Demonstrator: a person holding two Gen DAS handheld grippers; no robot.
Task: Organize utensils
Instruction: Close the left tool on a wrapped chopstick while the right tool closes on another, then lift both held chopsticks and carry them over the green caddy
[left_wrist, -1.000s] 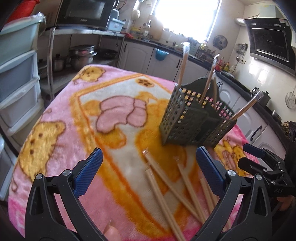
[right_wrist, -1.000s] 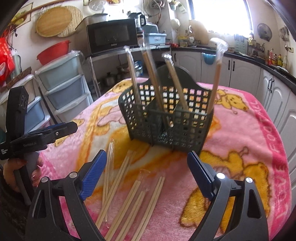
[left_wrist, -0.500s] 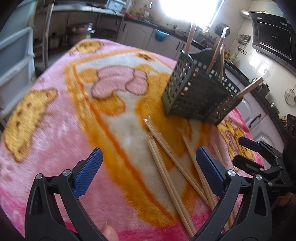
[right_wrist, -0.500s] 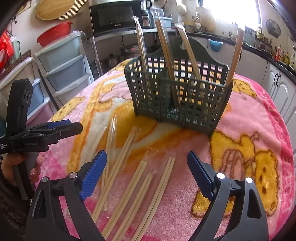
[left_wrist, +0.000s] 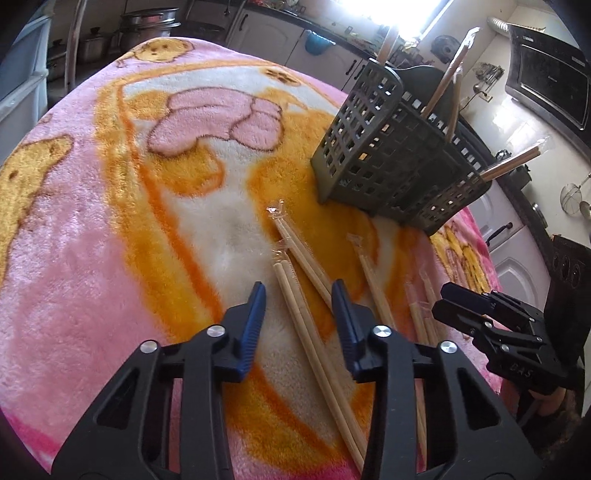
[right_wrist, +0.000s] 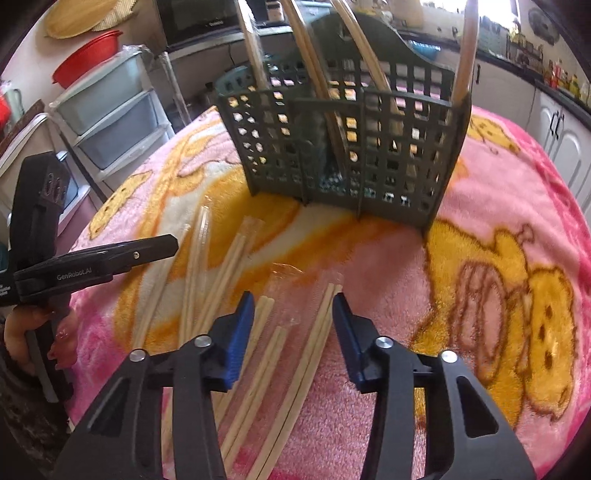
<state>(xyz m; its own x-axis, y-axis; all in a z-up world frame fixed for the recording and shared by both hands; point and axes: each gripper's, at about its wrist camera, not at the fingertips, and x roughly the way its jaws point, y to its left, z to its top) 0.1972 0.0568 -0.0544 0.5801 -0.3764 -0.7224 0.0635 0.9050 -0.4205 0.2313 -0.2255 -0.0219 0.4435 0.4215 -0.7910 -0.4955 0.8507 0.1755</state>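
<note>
Several wrapped pairs of wooden chopsticks lie loose on the pink and orange blanket (left_wrist: 110, 240). A dark green slotted utensil basket (left_wrist: 391, 162) stands behind them and holds several upright pairs; it also shows in the right wrist view (right_wrist: 347, 147). My left gripper (left_wrist: 298, 291) is open low over the blanket, its jaws either side of one chopstick pair (left_wrist: 306, 325). My right gripper (right_wrist: 293, 302) is open low over two other pairs (right_wrist: 317, 339). Neither grips anything. The right gripper shows in the left wrist view (left_wrist: 491, 325), and the left one in the right wrist view (right_wrist: 96, 258).
The blanket (right_wrist: 498, 221) covers a round table. Grey plastic drawers (right_wrist: 110, 118) and a red bowl (right_wrist: 88, 59) stand at the left. Kitchen cabinets (left_wrist: 280, 48) and a counter run behind the table. A range hood (left_wrist: 546, 85) is at the far right.
Both grippers have come down and forward toward the loose chopsticks, and their jaws have narrowed from wide open to a smaller gap around the pairs.
</note>
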